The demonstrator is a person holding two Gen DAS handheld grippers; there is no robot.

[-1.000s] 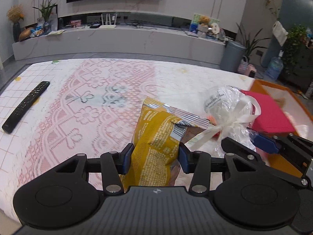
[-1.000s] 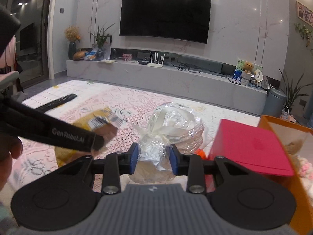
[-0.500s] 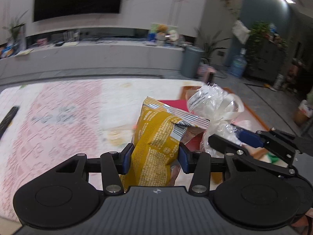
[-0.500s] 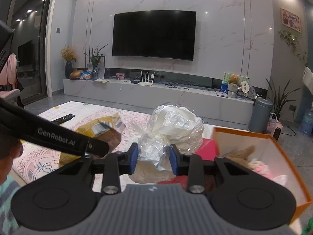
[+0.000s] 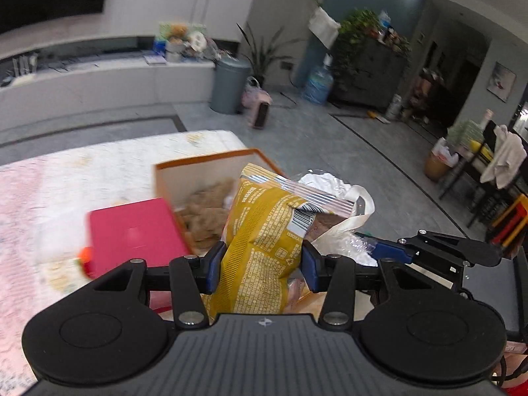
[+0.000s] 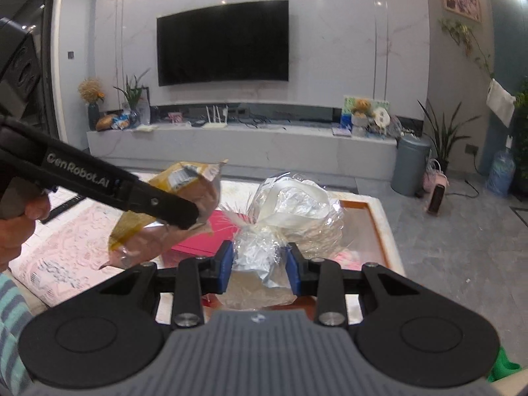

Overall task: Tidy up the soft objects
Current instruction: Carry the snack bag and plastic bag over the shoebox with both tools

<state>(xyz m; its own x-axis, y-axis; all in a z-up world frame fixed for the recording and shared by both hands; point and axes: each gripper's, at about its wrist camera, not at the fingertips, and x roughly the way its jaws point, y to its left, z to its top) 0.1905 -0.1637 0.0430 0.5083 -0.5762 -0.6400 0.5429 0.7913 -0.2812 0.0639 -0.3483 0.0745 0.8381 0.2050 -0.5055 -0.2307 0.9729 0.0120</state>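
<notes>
Both items are in the air, being carried to the orange box [image 5: 204, 161]. The left hand-held gripper [image 5: 260, 265] is clamped on a yellow snack bag [image 5: 264, 231]; the right hand-held gripper [image 6: 259, 269] pinches a clear wrapped bundle [image 6: 293, 211]. Next, probably: lower each into the box and release.
</notes>
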